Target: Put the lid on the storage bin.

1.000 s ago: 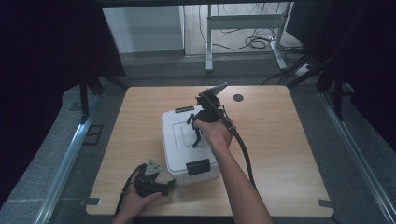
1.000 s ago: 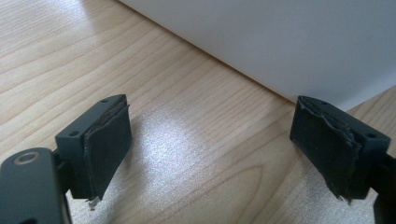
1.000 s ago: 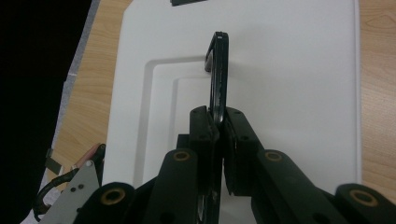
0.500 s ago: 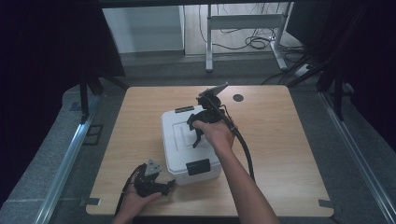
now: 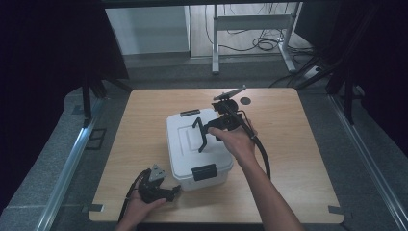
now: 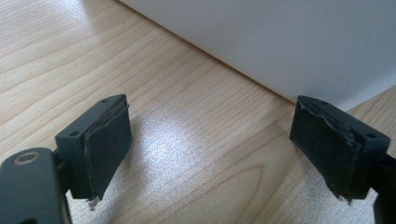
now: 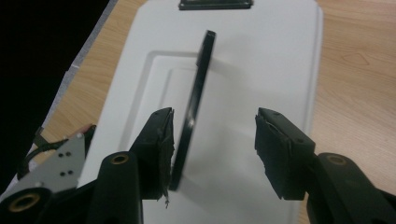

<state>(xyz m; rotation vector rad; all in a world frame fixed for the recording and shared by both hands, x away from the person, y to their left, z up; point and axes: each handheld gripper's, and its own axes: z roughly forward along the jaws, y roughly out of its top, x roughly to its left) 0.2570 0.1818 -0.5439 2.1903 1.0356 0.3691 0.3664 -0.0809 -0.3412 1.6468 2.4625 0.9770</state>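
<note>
white lidded box (image 5: 198, 147) sits mid-desk (image 5: 298, 144) with its black handle (image 7: 194, 105) standing upright on the lid, between the spread jaws of the right tongs (image 7: 212, 140); the handle runs just beside the left pad, and whether they touch i cannot tell, while the other pad stands well clear. left tongs (image 6: 210, 149) rest low on the desk with jaws wide apart and nothing between them, the box's white side wall just ahead of their tips.
</note>
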